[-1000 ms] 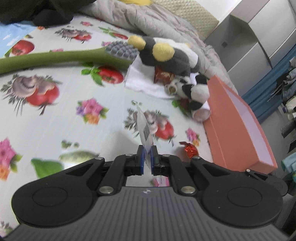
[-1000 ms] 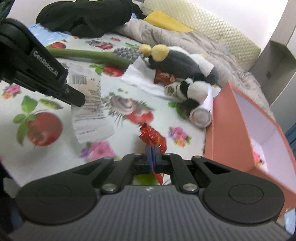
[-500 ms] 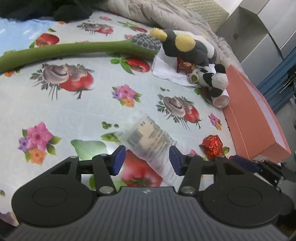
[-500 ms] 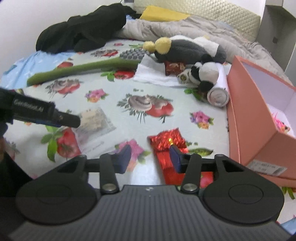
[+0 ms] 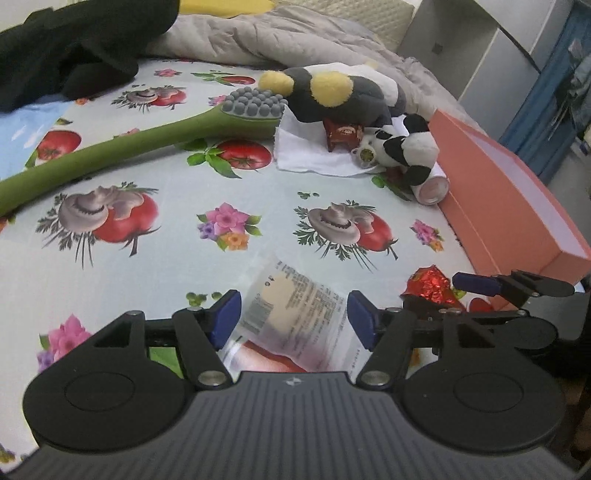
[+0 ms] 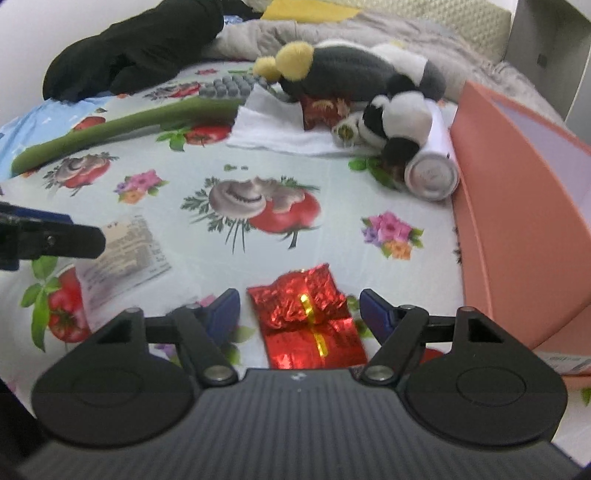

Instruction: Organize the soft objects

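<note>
My left gripper (image 5: 293,317) is open over a clear printed plastic packet (image 5: 295,310) that lies flat on the flowered bed sheet. My right gripper (image 6: 299,314) is open over a red foil wrapper (image 6: 306,317) lying on the sheet. A grey and yellow plush toy (image 5: 340,92) and a small black and white plush (image 5: 406,147) lie at the far side on a white cloth (image 5: 306,155). A long green plush with a grey knobbed head (image 5: 147,144) stretches to the left. The packet also shows in the right wrist view (image 6: 125,254).
An open salmon box (image 5: 509,206) stands along the right edge of the bed. A white roll (image 6: 432,173) leans against it. Black clothing (image 5: 74,48) and a grey quilt (image 5: 277,33) lie at the back.
Both grippers have opened. The left let go of the plastic packet and the right let go of the red foil wrapper; both now lie flat on the sheet.
</note>
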A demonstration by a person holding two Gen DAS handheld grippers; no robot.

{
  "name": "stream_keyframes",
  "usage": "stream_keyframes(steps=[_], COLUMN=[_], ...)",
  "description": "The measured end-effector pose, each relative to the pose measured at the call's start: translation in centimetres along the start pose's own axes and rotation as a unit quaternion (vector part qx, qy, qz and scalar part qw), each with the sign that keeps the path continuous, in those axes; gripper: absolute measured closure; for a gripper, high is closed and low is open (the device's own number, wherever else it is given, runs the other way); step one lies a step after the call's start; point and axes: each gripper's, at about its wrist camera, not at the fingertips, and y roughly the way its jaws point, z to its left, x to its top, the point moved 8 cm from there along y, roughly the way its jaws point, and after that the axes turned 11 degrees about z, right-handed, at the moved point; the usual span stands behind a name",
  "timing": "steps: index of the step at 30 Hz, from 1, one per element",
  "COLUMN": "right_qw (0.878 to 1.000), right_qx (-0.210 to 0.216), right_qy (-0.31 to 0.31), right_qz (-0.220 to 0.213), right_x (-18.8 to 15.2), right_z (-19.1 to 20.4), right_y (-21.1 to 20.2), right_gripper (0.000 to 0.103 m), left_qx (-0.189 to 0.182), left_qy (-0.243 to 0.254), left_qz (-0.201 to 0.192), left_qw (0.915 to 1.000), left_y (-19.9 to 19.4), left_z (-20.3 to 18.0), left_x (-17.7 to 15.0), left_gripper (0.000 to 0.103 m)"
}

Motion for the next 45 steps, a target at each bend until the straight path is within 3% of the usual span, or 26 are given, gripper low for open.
stream_keyframes(steps=[5, 11, 14, 22, 38, 45], right_qw=[1.000, 1.000, 1.000, 0.999, 0.996, 0.994], right_qx=[0.002, -0.007, -0.013, -0.014, -0.023, -0.026], right_qy=[0.015, 0.015, 0.021, 0.050, 0.080, 0.102], right_qz=[-0.006, -0.007, -0.005, 0.007, 0.021, 0.025], right_x=[-0.6, -1.2, -1.5, -1.7, -1.7, -1.6], right_z=[0.0, -0.1, -0.2, -0.5, -0.6, -1.1], right_y=[-0.5, -1.0, -1.2, -1.1, -1.0, -1.4], right_gripper=[0.044, 0.044, 0.044, 0.044, 0.044, 0.045], left_qx=[0.013, 0.034, 0.048, 0.073, 0.063, 0.045], left_qy=[0.018, 0.047, 0.074, 0.157, 0.130, 0.075], left_qz=[0.004, 0.013, 0.013, 0.022, 0.018, 0.022], left_qw=[0.9997, 0.9983, 0.9960, 0.9846, 0.9893, 0.9959], left_y=[1.3, 2.8, 3.2, 4.2, 3.7, 3.0], left_z=[0.0, -0.2, -0.7, -2.4, -1.7, -1.1], left_x=[0.1, 0.0, 0.0, -1.0, -1.0, -0.4], left_gripper=[0.034, 0.034, 0.028, 0.029, 0.056, 0.069])
